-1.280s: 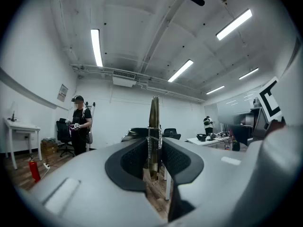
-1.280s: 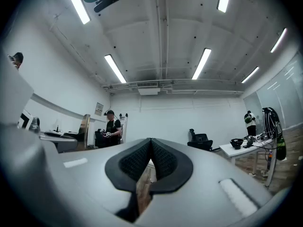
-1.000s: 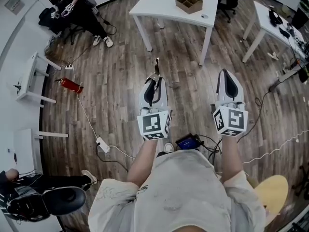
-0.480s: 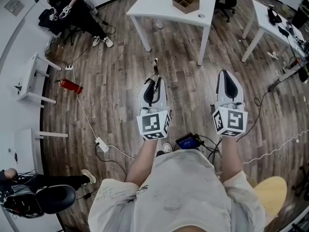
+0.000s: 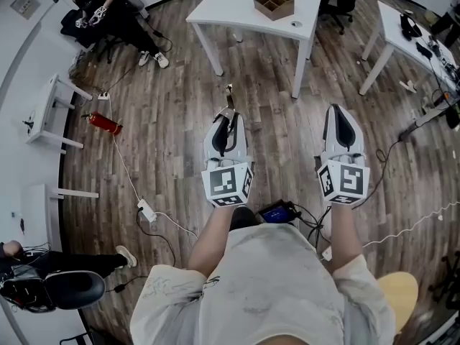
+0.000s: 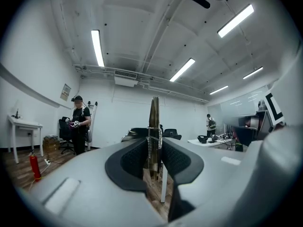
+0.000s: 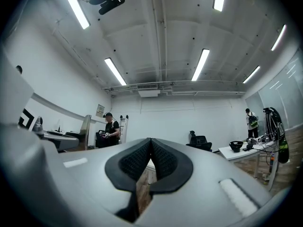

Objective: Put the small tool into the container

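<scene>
In the middle of the frame the left gripper (image 5: 228,118) has the small tool (image 5: 229,98) in its jaws, the thin metal piece sticking out toward the top of the picture, while the right gripper (image 5: 339,111) is level with it to the right. Both are over the wood floor (image 5: 165,121). At top centre a white table (image 5: 237,9) carries the brown compartmented container (image 5: 274,3), well apart from both grippers.
</scene>
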### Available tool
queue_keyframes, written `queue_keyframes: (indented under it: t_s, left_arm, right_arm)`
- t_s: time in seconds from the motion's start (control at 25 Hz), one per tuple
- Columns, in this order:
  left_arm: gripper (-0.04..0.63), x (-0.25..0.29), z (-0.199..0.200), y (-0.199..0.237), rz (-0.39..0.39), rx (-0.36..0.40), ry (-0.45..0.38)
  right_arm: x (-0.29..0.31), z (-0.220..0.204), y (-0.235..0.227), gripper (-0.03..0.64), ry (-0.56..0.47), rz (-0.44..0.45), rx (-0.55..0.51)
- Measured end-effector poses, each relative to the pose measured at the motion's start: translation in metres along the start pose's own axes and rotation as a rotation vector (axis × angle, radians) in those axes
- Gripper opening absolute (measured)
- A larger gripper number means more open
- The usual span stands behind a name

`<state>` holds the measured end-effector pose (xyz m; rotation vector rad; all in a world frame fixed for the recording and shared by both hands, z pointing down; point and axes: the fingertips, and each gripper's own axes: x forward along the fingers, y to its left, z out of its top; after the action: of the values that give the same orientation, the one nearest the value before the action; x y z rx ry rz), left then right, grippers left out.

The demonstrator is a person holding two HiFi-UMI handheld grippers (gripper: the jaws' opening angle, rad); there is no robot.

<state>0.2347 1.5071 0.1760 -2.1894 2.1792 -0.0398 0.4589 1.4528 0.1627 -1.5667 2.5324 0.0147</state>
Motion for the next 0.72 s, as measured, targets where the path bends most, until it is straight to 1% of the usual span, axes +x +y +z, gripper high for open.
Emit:
queue_keyframes:
  t_s: [0.24, 0.4, 0.48, 0.6, 0.64, 0.72]
  left_arm:
    - [0.106, 0.045, -0.020, -0.013, 0.009, 0.005, 0.003]
    - [0.106, 0.087, -0.028, -0.004, 0.004, -0.001, -0.002]
    - [0.106, 0.120, -0.034, 0.006, 0.001, -0.006, -0.003]
    - [0.106, 0.190, -0.043, 0.013, -0.005, -0.011, -0.006]
    - [0.106, 0.205, -0.047, 0.016, -0.008, -0.012, -0.008]
    - [0.106, 0.220, -0.051, 0.031, -0.013, -0.014, -0.011]
  right_arm:
    - [0.034, -0.024, -0.034, 0.006, 0.004, 0.007, 0.004]
    - [0.074, -0.034, -0.043, 0.006, 0.001, 0.005, -0.010]
    - [0.106, -0.043, -0.050, 0.006, 0.003, 0.001, -0.015]
    - [0.168, -0.057, -0.076, 0.006, 0.004, -0.007, -0.022]
    - [0.181, -0.062, -0.080, 0.006, 0.004, -0.010, -0.023]
    - [0.200, -0.068, -0.074, 0.006, 0.002, -0.017, -0.025]
